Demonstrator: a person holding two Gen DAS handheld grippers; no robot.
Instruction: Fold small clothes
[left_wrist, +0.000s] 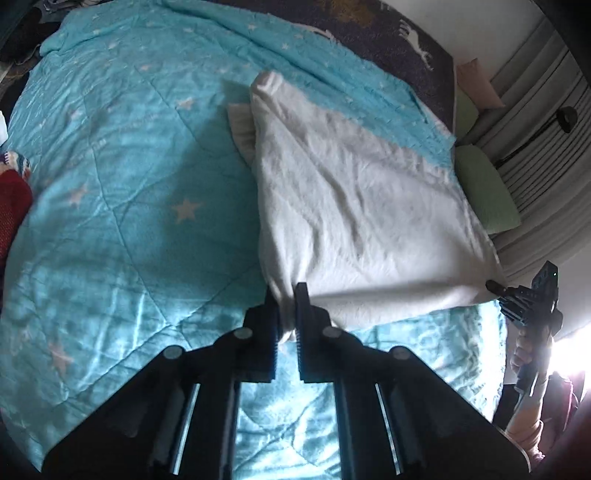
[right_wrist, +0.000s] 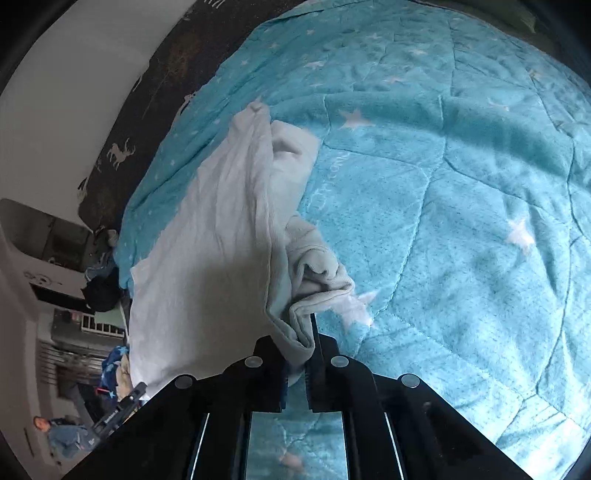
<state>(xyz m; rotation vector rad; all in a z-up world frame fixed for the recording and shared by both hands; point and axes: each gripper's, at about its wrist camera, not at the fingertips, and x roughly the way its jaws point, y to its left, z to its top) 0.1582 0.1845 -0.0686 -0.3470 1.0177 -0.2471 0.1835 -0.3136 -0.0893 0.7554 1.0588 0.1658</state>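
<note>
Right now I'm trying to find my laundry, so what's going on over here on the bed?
A person is folding a small white cotton garment on the turquoise star-patterned quilt. The left hand-held gripper is shut on one near corner of it, and the right hand-held gripper is shut on the other, where the cloth bunches between its fingers. The near edge hangs lifted between the two while the far end rests on the quilt. No fold is finished yet.

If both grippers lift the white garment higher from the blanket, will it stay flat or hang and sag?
The white garment will probably sag: it is wrinkled and already drapes between the left gripper and right gripper, each shut on a corner. It seems light, since small pinches raise its near edge. Loose folds may slide on the fleecy turquoise blanket.
</note>
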